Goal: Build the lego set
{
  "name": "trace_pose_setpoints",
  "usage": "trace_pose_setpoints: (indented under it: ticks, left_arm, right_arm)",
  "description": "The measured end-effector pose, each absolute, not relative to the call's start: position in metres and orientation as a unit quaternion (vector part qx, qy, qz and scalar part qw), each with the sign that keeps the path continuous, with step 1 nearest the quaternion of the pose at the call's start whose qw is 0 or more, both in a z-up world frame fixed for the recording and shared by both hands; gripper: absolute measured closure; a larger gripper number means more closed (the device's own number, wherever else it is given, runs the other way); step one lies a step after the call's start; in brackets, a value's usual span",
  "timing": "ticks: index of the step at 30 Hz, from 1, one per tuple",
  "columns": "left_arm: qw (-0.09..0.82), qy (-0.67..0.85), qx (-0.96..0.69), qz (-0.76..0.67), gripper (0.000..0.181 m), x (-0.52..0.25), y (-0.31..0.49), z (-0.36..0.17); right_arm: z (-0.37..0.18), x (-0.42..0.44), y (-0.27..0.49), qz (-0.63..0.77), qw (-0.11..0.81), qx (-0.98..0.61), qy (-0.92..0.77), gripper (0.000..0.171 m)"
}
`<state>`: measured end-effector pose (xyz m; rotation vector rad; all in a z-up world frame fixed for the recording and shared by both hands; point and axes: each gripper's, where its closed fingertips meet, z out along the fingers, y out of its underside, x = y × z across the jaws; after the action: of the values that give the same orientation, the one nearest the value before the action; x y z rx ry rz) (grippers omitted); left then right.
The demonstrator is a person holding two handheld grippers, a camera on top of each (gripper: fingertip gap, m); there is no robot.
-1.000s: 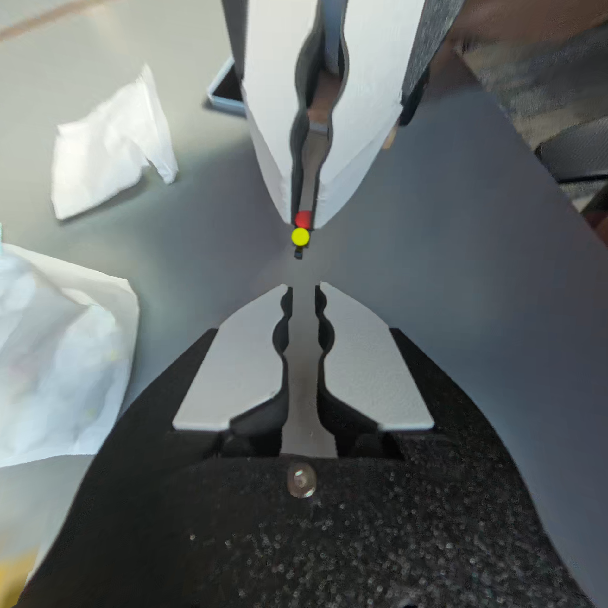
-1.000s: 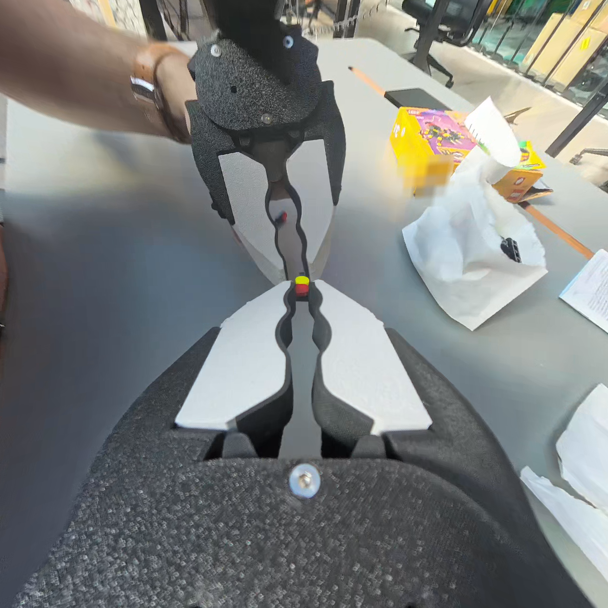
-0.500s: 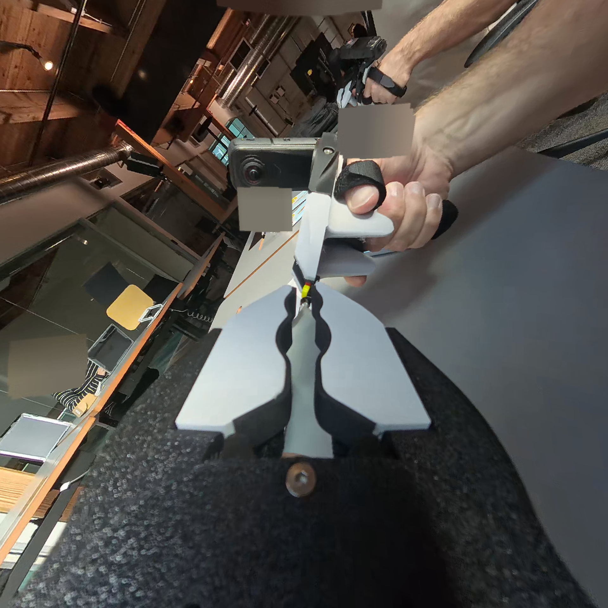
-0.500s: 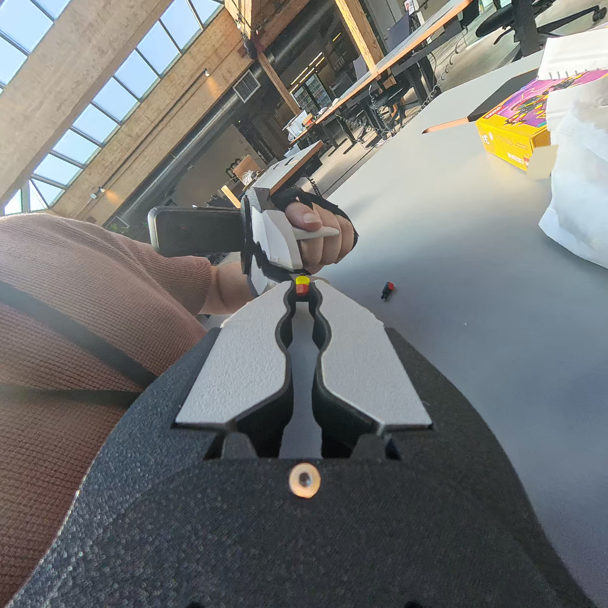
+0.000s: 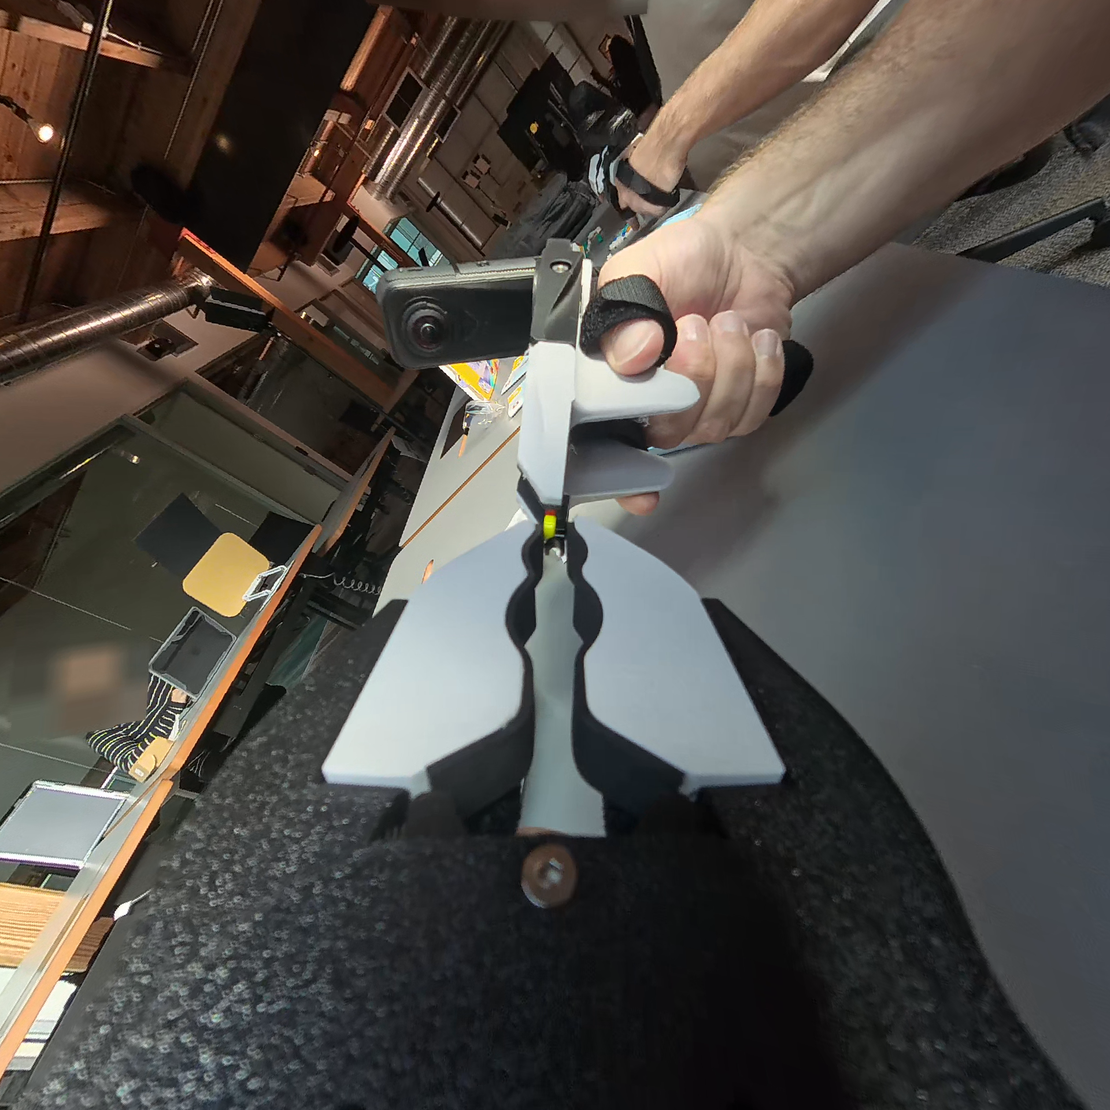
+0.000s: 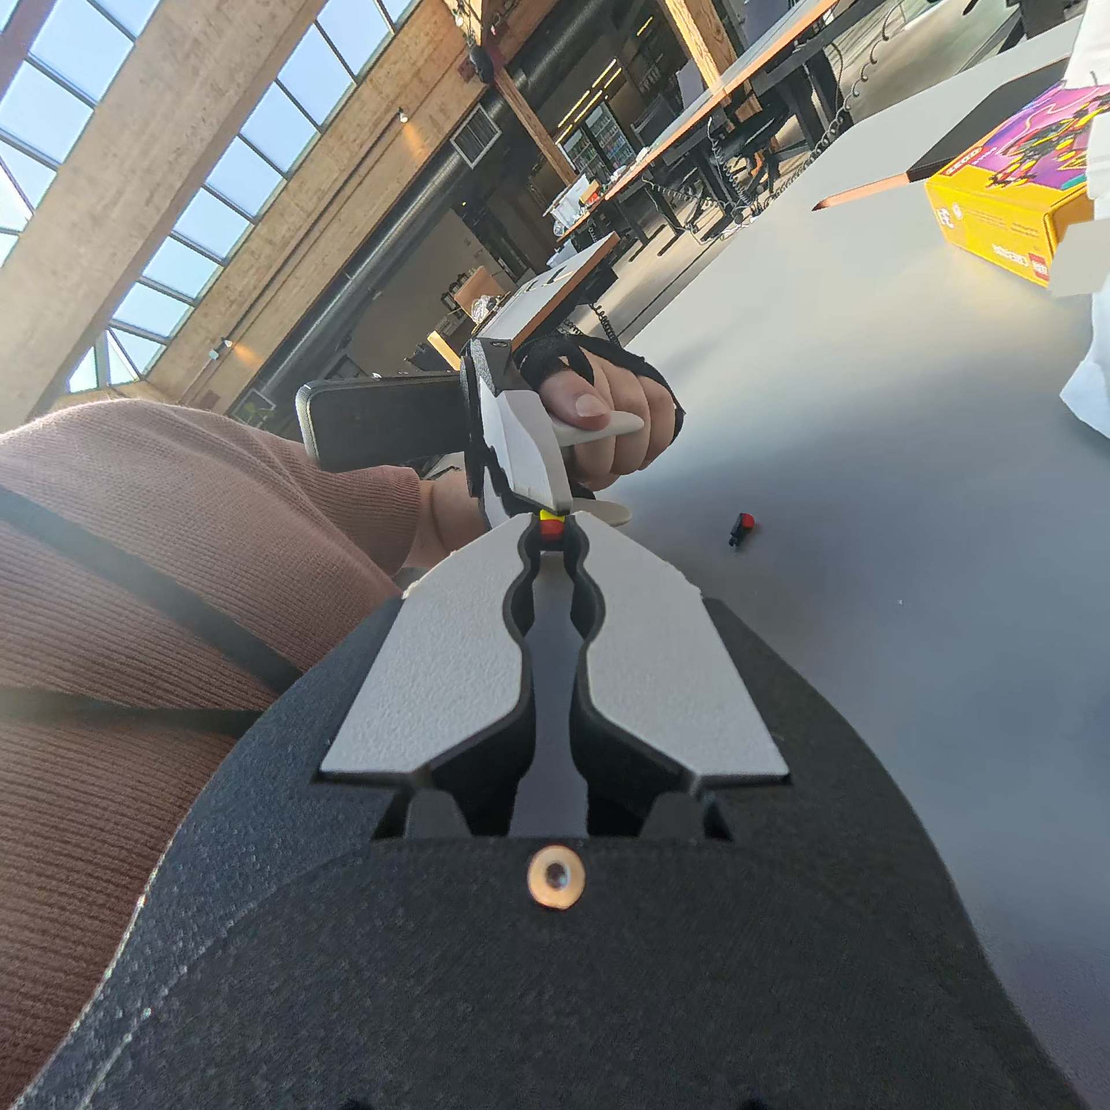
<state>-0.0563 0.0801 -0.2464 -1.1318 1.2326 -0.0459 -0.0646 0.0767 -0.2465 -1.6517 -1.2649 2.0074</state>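
Note:
A small lego stack, with a red round piece (image 6: 548, 528), a yellow round piece (image 5: 548, 528) and a black end, is held in the air between the two grippers. My left gripper (image 5: 549, 543) is shut on its black and yellow end. My right gripper (image 6: 549, 531) is shut on its red end. The two grippers meet tip to tip, each turned edge-on to the other. A loose red and black lego piece (image 6: 742, 528) lies on the grey table (image 6: 901, 540) to the right of the tips.
A yellow lego box (image 6: 1015, 204) stands at the far right of the table, with a white paper bag (image 6: 1090, 384) at the right edge. A person's sleeve (image 6: 180, 540) fills the left of the right wrist view. Bare forearms (image 5: 871, 150) reach in from the upper right. Only a small space, under 4 cm, lies between the two pairs of fingers.
Both grippers have swung up from looking down at the table to facing each other level. The left gripper has closed in on the stack's end. Little has moved in the last half second.

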Motion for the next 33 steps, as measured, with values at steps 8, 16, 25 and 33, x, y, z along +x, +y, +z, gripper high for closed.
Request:
trace_pose_setpoints:
  ticks: [8,16,25,33]
  left_arm:
    - [0.668,0.538,-0.514,-0.001,0.175,-0.061,0.082,-0.248]
    - [0.661,0.512,-0.548,0.023,0.175,-0.071,0.094,-0.258]
    - [0.661,0.485,-0.57,0.054,0.175,-0.081,0.106,-0.258]
    - [0.605,0.581,-0.536,0.095,0.175,-0.064,0.094,-0.283]
  right_arm:
    - [-0.246,-0.07,0.079,0.689,0.138,-0.587,-0.402,0.165]
    - [-0.255,-0.08,0.094,0.73,0.138,-0.595,-0.307,0.165]
    - [-0.252,-0.092,0.108,0.768,0.149,-0.583,-0.22,0.165]
    - [-0.253,-0.095,0.128,0.688,0.255,-0.62,-0.279,0.165]
